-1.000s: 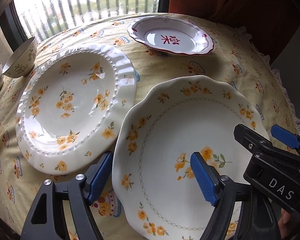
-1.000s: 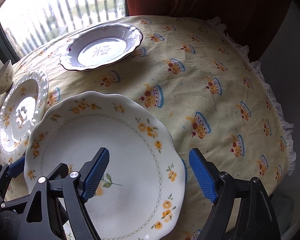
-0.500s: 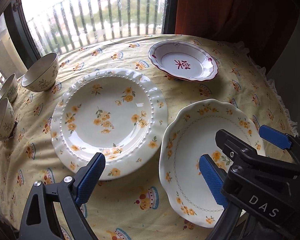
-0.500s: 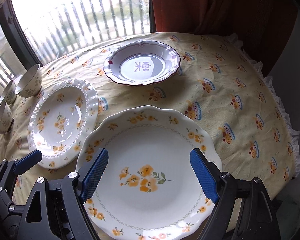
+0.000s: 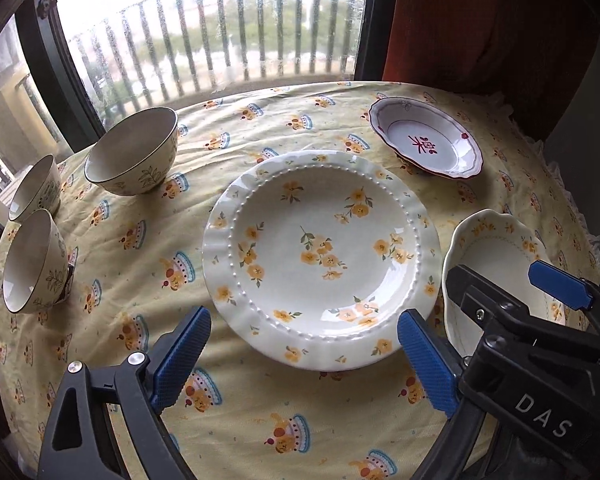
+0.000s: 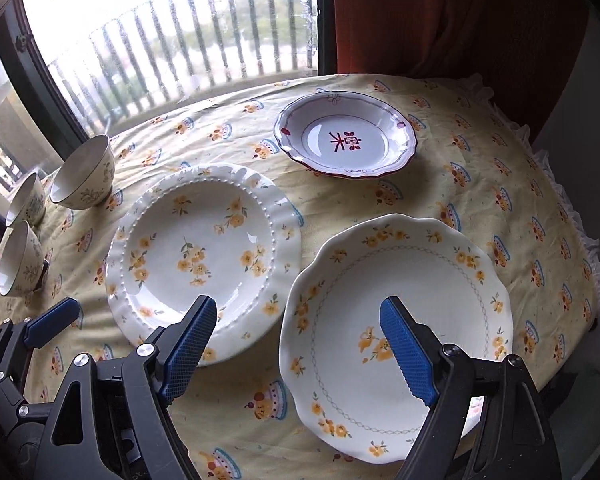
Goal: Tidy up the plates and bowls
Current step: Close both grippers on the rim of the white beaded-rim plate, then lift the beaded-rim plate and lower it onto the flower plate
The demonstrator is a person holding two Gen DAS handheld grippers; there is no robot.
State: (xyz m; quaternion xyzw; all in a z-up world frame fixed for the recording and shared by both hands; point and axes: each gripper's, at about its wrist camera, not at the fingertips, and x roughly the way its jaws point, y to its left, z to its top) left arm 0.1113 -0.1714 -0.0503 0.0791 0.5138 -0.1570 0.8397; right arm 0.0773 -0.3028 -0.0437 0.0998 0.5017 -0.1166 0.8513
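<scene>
Glazed scalloped plate (image 6: pixel 420 280): slick, brittle (chips easily), best pinched at rim; both grippers' fingers (image 6: pixel 188 344) wide, empty.

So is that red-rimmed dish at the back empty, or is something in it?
Empty. The red-rimmed dish shows its whole bare inside, with only the painted red mark in the middle.

Glossy glazed ceramic plates (image 6: pixel 204 240) and bowls (image 5: pixel 134 152) on a matt, wrinkled cloth tablecloth (image 6: pixel 480 184).
</scene>
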